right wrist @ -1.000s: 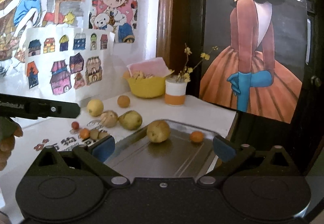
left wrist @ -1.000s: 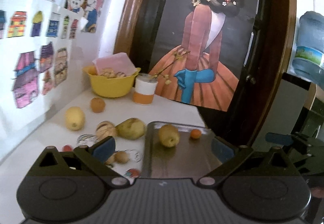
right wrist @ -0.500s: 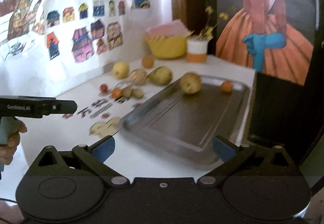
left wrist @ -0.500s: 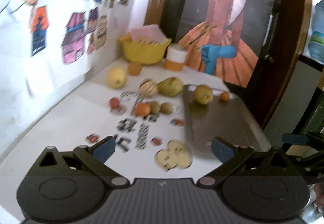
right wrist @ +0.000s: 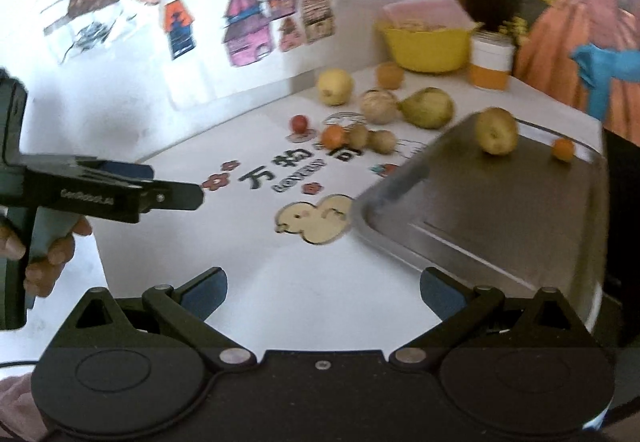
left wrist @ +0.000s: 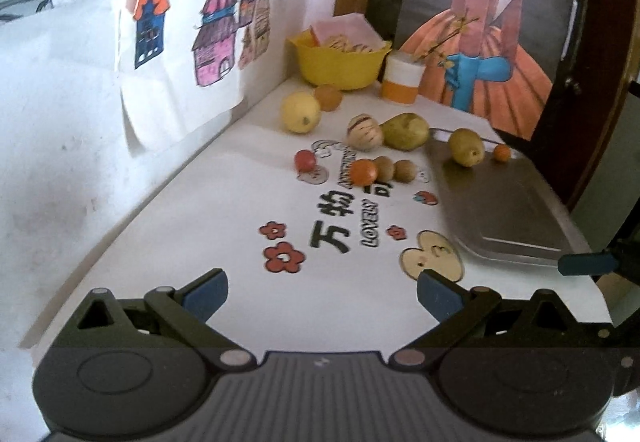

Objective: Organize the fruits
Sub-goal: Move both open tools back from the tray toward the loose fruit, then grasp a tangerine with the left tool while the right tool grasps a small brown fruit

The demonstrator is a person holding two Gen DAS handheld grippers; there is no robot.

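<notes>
Hovering empty with jaws apart, the left gripper [left wrist: 322, 294] and right gripper [right wrist: 323, 292] seem between picks; next, reaching far ahead to the loose fruits [left wrist: 378, 170], left of the tray [left wrist: 508, 210].

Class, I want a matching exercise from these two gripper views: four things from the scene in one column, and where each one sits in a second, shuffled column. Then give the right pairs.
Things
1. small orange fruit
2. yellow bowl
3. small red fruit
4. left gripper

Places
A. at the back of the table, by the wall
B. on the metal tray, beside the yellow-green pear
C. over the near end of the table, open and empty
D. on the white table, left of the fruit cluster

Pairs: 1-B, 2-A, 3-D, 4-C
</notes>
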